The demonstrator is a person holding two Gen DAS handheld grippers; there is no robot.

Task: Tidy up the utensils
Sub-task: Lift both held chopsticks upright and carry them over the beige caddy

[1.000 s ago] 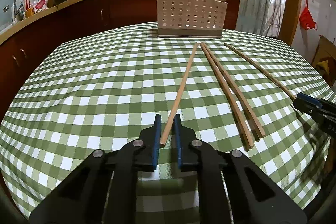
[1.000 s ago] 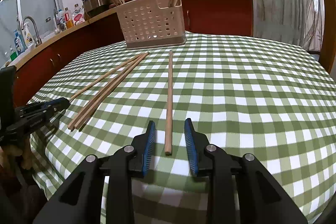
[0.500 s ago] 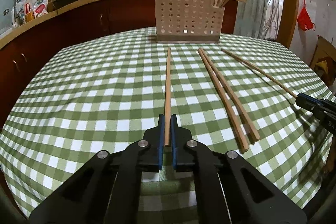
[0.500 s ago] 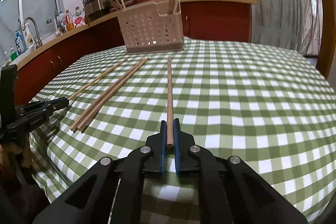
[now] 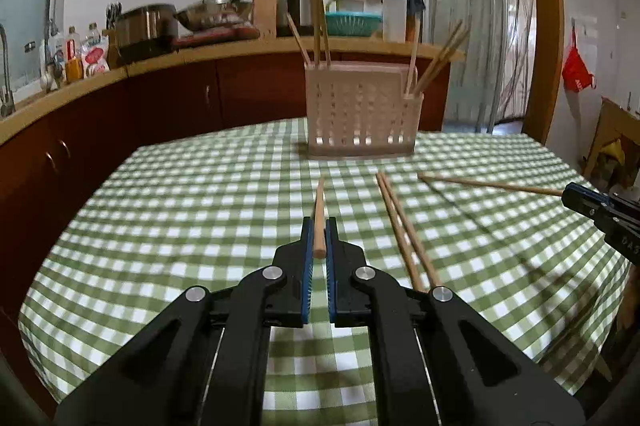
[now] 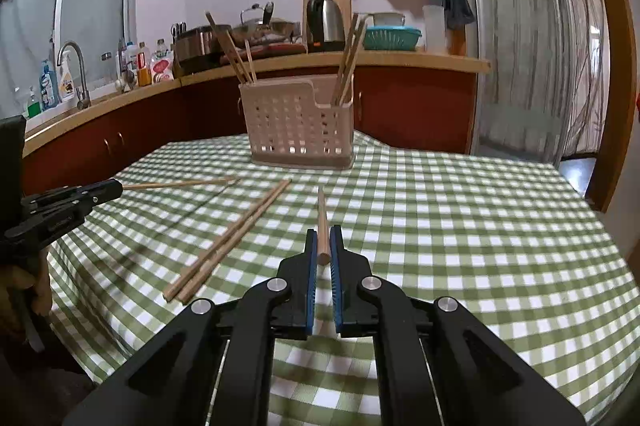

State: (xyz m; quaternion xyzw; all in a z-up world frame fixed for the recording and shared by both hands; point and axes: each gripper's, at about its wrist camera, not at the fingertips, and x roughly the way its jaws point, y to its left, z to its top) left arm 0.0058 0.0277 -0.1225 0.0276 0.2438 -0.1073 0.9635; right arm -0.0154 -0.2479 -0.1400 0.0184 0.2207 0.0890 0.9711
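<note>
My left gripper (image 5: 319, 226) is shut on the end of a wooden chopstick (image 5: 319, 214) and holds it above the table, pointing at the beige perforated utensil holder (image 5: 362, 114). My right gripper (image 6: 324, 236) is shut on another chopstick (image 6: 322, 222), also raised and pointing at the holder (image 6: 300, 124). A pair of chopsticks (image 5: 402, 226) lies on the checked cloth between the grippers; it also shows in the right wrist view (image 6: 232, 238). Several chopsticks stand in both end compartments of the holder.
The green-checked tablecloth (image 5: 200, 210) covers the table. The right gripper shows at the right edge of the left wrist view (image 5: 600, 214); the left one shows in the right wrist view (image 6: 60, 206). A counter (image 6: 400, 60) with pots, kettle and bottles runs behind.
Both grippers closed on a chopstick each, then lifted them off the cloth and tilted up toward the holder.
</note>
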